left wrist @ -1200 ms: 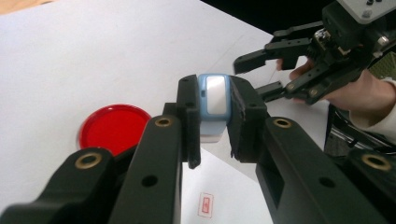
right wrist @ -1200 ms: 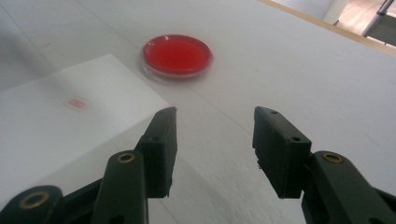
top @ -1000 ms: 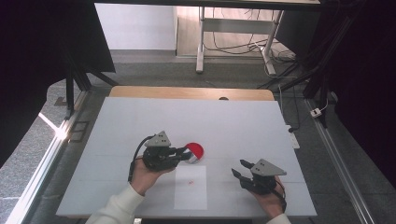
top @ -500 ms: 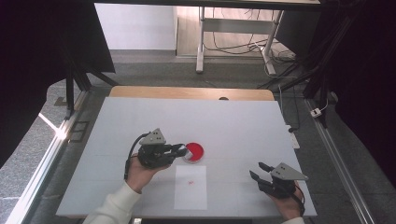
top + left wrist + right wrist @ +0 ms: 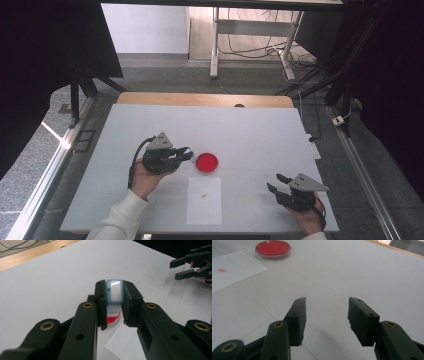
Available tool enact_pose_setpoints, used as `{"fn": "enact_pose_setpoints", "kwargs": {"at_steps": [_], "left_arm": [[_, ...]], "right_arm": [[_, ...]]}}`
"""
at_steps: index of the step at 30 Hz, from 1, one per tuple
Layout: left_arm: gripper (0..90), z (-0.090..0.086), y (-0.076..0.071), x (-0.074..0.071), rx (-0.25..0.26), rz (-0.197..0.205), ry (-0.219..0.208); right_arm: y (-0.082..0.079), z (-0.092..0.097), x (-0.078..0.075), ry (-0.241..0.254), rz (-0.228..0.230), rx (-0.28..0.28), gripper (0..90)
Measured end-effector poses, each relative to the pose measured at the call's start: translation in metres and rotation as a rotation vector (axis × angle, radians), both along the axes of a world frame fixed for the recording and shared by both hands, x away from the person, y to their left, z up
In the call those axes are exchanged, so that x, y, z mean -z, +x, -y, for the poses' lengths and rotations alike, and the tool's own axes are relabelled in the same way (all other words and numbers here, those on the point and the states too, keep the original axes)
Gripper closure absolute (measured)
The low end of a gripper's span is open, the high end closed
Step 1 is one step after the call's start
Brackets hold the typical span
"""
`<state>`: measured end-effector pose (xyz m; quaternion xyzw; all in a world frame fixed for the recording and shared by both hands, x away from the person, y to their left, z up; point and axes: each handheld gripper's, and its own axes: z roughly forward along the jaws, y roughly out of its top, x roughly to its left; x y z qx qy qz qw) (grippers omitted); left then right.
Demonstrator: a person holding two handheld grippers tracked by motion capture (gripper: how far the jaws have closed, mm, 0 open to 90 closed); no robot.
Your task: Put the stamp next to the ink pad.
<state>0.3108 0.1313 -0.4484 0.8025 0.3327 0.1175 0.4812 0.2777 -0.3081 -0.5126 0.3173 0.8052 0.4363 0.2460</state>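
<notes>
Seen from above: left gripper (image 5: 186, 156) near table's (image 5: 250, 125) middle, clamped on small blue-and-white stamp (image 5: 190, 156), just beside red ink dish (image 5: 206, 163); white paper sheet (image 5: 204, 201) at near edge; right gripper (image 5: 276, 182) near front right corner, jaws apart, empty.
Left gripper view: stamp (image 5: 114, 291) pinched upright.
Right gripper view: jaws moderately wide, holding nothing.

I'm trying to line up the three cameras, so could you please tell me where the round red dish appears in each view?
High view: the red dish sits on the table just ahead of the left gripper.
Left gripper view: a slice of it peeks out below the blue-and-white stamp clamped in the jaws.
Right gripper view: top left.
Shared landmark: the white paper sheet, beside the dish throughout.
</notes>
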Motion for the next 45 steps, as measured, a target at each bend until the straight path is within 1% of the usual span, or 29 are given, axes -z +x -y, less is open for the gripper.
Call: {"fn": "enact_pose_setpoints", "kwargs": {"at_steps": [4, 7, 10, 14, 15, 19, 23, 26, 34, 45], "left_arm": [[75.7, -0.002, 0.006, 0.006, -0.018, -0.01, 0.015], [75.7, -0.003, 0.01, 0.01, -0.037, -0.016, 0.049], [75.7, -0.006, 0.014, 0.015, -0.05, -0.029, 0.062], [75.7, -0.006, 0.019, 0.022, -0.057, -0.042, 0.092], [75.7, -0.006, 0.021, 0.024, -0.057, -0.051, 0.097], [75.7, -0.005, 0.027, 0.031, -0.069, -0.065, 0.116], [75.7, -0.002, 0.031, 0.037, -0.081, -0.07, 0.155], [75.6, 0.001, 0.034, 0.041, -0.086, -0.077, 0.193], [75.4, 0.007, 0.038, 0.049, -0.09, -0.092, 0.255], [74.9, 0.012, 0.039, 0.054, -0.087, -0.101, 0.283]], "right_arm": [[0.0, 0.0, 0.0, -0.007, 0.0, 0.007, 48.4], [0.001, 0.001, 0.0, -0.006, -0.001, 0.007, 48.4], [0.0, 0.001, 0.0, -0.004, 0.0, 0.007, 48.3], [0.0, 0.001, 0.001, -0.014, 0.001, 0.009, 48.3], [0.001, 0.001, 0.001, -0.015, 0.0, 0.008, 48.3], [0.001, 0.001, 0.002, -0.017, 0.0, 0.007, 48.3], [0.0, 0.002, 0.002, -0.013, -0.001, 0.009, 48.3], [0.0, 0.002, 0.003, -0.013, -0.003, 0.006, 48.4], [-0.001, 0.0, 0.004, -0.032, -0.003, 0.005, 47.9], [-0.001, 0.0, 0.004, -0.032, -0.001, 0.007, 47.6]]}}
